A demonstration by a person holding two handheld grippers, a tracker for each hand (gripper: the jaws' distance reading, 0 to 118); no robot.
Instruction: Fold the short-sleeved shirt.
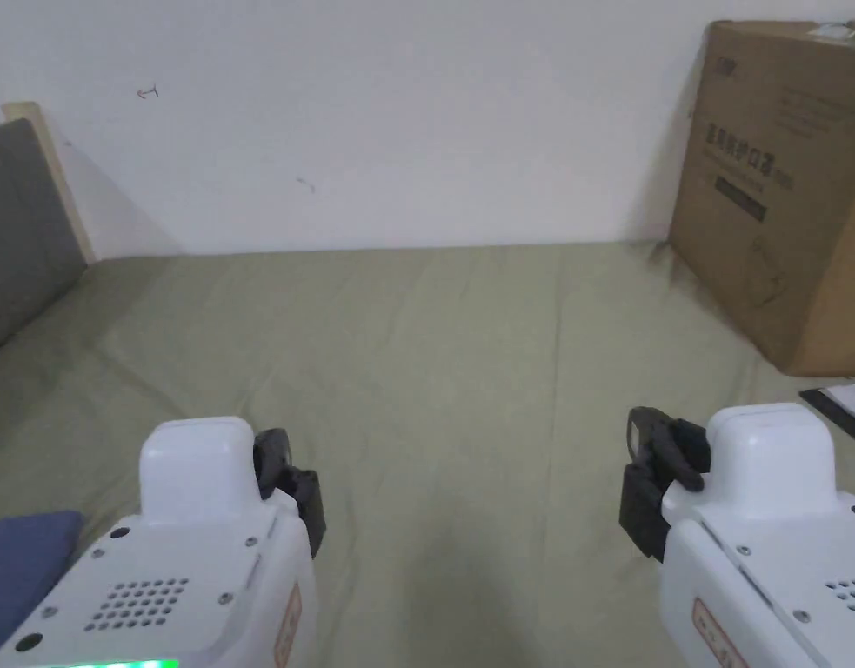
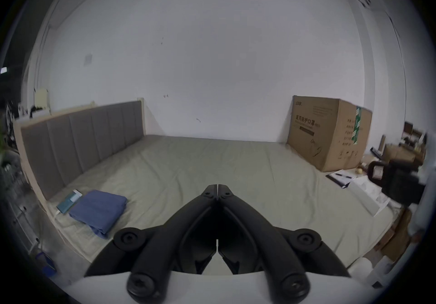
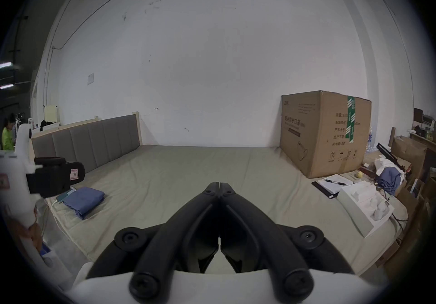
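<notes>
A blue shirt (image 2: 98, 210) lies folded into a compact stack near the bed's left edge, seen also in the right gripper view (image 3: 82, 200) and at the head view's lower left corner (image 1: 21, 557). My left gripper (image 2: 217, 187) hovers above the olive sheet with its jaws pressed together and nothing between them. My right gripper (image 3: 220, 186) is likewise shut and empty over the sheet. In the head view the left gripper (image 1: 286, 487) and the right gripper (image 1: 656, 474) sit side by side near the bed's front, both well apart from the shirt.
The olive sheet (image 1: 434, 365) covers the bed. A grey padded headboard (image 2: 80, 139) runs along the left. A large cardboard box (image 1: 782, 191) stands at the back right. A clipboard with papers (image 3: 332, 185) and a white tray (image 3: 365, 210) lie right of it.
</notes>
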